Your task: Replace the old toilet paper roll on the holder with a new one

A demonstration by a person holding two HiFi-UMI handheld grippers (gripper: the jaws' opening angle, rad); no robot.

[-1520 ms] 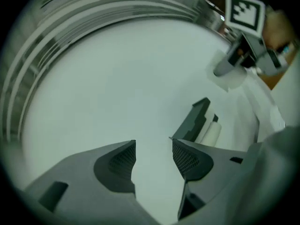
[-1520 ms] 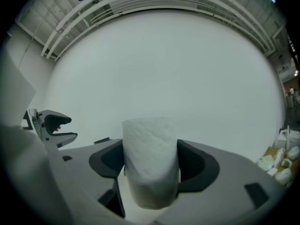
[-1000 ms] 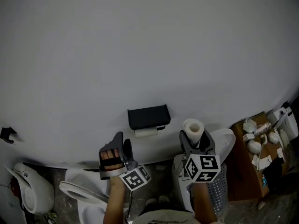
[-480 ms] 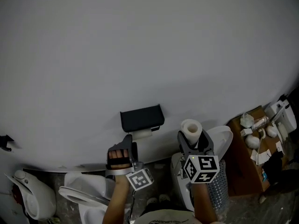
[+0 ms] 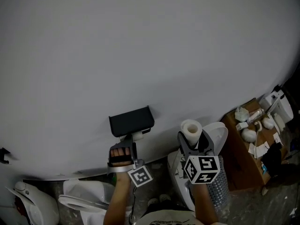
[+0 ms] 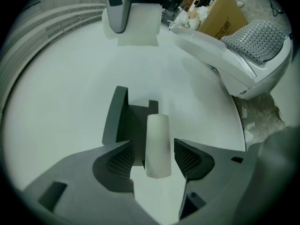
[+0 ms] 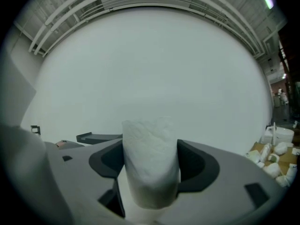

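Note:
A black toilet paper holder (image 5: 131,121) is fixed to the pale wall. The old roll (image 5: 137,136), thin and nearly used up, hangs just under it. My left gripper (image 5: 130,143) is open right below the holder. In the left gripper view the old roll (image 6: 157,142) stands between the jaws with a gap on each side, in front of the holder (image 6: 123,121). My right gripper (image 5: 192,143) is shut on the new roll (image 5: 192,130), a full white one held upright to the right of the holder. The new roll (image 7: 150,144) fills the right gripper (image 7: 151,168).
A white toilet (image 5: 86,196) stands on the floor at lower left, and another (image 5: 216,137) sits behind the right gripper. A cardboard box (image 5: 241,163) with several white items on top is at the right. The grey wall fills the upper view.
My left gripper has risen toward the holder, and its jaws now flank the old roll. The right gripper keeps the new roll in much the same place.

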